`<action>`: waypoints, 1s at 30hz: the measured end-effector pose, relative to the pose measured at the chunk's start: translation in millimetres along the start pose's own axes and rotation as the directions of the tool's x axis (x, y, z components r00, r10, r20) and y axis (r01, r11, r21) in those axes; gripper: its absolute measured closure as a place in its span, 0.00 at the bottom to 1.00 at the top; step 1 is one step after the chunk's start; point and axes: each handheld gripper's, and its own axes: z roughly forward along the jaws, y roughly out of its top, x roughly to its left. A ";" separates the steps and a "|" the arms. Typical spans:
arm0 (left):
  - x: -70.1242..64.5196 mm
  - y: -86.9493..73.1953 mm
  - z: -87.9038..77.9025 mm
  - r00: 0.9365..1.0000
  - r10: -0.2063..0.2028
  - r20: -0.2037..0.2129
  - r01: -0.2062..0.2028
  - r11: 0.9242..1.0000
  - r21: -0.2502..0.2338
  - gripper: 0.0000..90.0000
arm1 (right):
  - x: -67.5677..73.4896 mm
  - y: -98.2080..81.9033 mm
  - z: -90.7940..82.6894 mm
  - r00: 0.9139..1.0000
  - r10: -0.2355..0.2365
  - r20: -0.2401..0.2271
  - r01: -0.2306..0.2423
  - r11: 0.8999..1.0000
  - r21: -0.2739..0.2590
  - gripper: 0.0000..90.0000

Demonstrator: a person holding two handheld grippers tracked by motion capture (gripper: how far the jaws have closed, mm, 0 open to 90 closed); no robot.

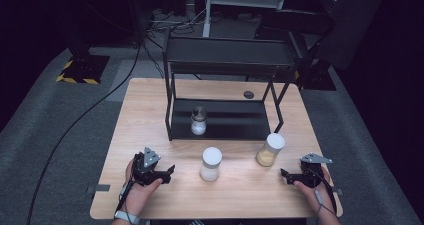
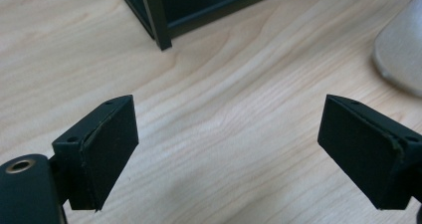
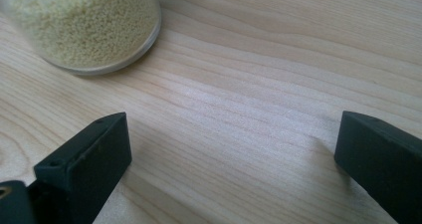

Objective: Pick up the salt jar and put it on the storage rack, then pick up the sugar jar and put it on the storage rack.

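Near the worktop's (image 1: 150, 100) front-left corner, the left gripper (image 1: 167, 173) lies low over the wood in a person's hand, its jaws standing wide apart with bare worktop between them. Just right of it, towards the middle of the front edge, stands a white-capped jar (image 1: 210, 164) of white powder, apart from the jaws. Behind it, a black shelf rack (image 1: 220, 60) holds a small glass jar (image 1: 198, 121) on its lower tier. Further right stands a jar of yellow grains (image 1: 270, 149). By the front-right corner the right gripper (image 1: 285, 175) rests, jaws spread wide and holding nothing.
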 end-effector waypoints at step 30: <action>-2.5 -1.1 13.1 0.998 -0.058 -0.038 0.062 0.992 0.112 0.01 | -0.2 0.3 -0.2 1.000 0.000 -0.001 0.000 1.000 0.002 0.01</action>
